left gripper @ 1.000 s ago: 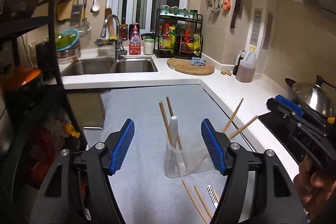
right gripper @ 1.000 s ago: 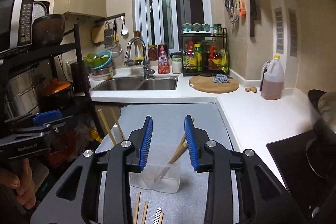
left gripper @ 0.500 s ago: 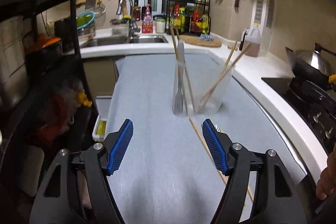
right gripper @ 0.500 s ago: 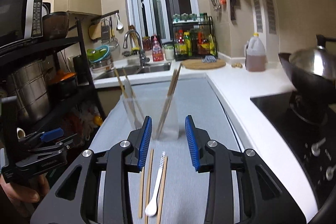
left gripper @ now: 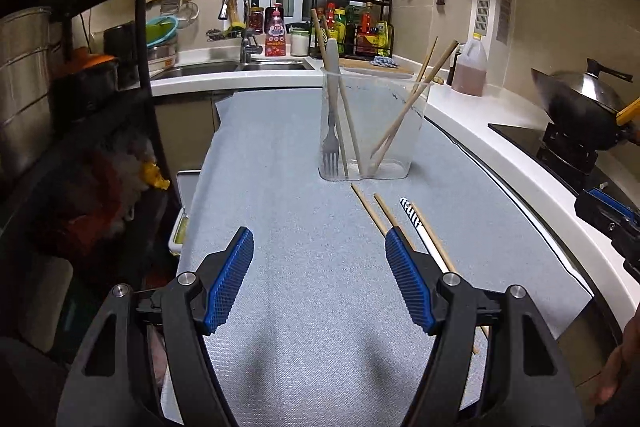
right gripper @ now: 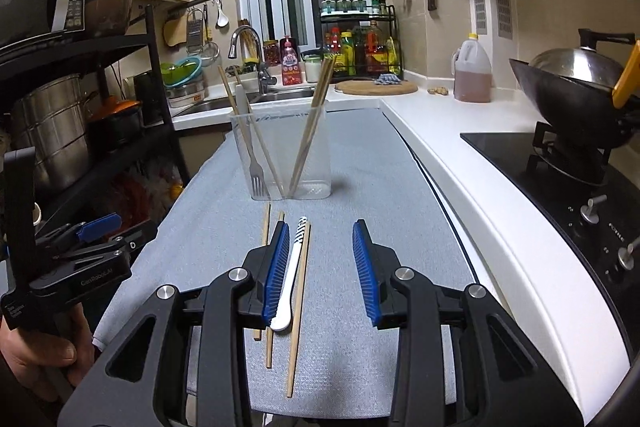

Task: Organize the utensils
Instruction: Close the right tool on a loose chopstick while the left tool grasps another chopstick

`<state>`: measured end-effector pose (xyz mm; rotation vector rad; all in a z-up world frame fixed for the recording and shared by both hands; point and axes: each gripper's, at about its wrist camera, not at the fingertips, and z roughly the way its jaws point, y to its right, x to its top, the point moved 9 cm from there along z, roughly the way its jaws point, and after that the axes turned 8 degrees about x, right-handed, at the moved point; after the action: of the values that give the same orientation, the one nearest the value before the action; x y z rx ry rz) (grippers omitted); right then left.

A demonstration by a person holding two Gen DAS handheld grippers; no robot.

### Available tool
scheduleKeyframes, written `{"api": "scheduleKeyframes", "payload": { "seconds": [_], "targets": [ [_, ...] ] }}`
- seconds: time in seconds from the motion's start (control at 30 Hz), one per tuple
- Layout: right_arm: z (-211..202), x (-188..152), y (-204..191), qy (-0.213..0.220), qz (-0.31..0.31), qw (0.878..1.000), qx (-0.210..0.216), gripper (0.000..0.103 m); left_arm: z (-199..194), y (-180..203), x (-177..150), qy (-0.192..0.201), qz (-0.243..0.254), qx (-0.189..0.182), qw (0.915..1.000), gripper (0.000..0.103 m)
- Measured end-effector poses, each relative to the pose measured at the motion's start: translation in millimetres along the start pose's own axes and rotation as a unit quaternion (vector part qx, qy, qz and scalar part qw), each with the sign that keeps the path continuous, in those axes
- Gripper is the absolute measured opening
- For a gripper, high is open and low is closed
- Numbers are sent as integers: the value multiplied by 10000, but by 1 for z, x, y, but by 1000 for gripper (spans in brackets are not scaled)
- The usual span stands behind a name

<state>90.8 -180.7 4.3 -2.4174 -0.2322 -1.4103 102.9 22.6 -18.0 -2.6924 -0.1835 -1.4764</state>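
A clear plastic holder (right gripper: 286, 155) stands on the grey mat (left gripper: 304, 267) that covers the counter, and it already carries a fork (right gripper: 250, 147) and two leaning pairs of chopsticks (right gripper: 310, 131). Just in front of the holder, on the near side, lie three loose chopsticks (right gripper: 298, 311) with a white spoon (right gripper: 290, 275) among them, so the step in hand looks like picking up the next loose piece. The right gripper (right gripper: 320, 267) hangs low over them, its fingers partly apart and holding nothing, the spoon just beside its left finger. The left gripper (left gripper: 320, 279) is spread wide and empty, above bare mat in front of the holder and to the left of the loose pieces. The next move likely calls for centring the right fingers on the spoon or one chopstick, then closing low against the mat. Compared with a second ago, both grippers have dropped and drawn back from the holder, which now sits farther off, while neither opening has changed.
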Motion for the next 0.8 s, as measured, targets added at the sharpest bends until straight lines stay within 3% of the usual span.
{"api": "scheduleKeyframes", "payload": {
  "seconds": [0.33, 0.5, 0.8],
  "targets": [
    [19, -28, 3, -503, 65, 9987, 14, 35, 3, 5, -8, -201, -95, -235, 9995, 67],
    [36, -51, -4, -883, 124, 9958, 189, 34, 7, 10, -17, -375, -102, -412, 9984, 51],
    [60, -89, -14, -1460, 71, 9887, 318, 31, 11, 10, -23, -506, -120, -504, 9974, 47]
  ]
}}
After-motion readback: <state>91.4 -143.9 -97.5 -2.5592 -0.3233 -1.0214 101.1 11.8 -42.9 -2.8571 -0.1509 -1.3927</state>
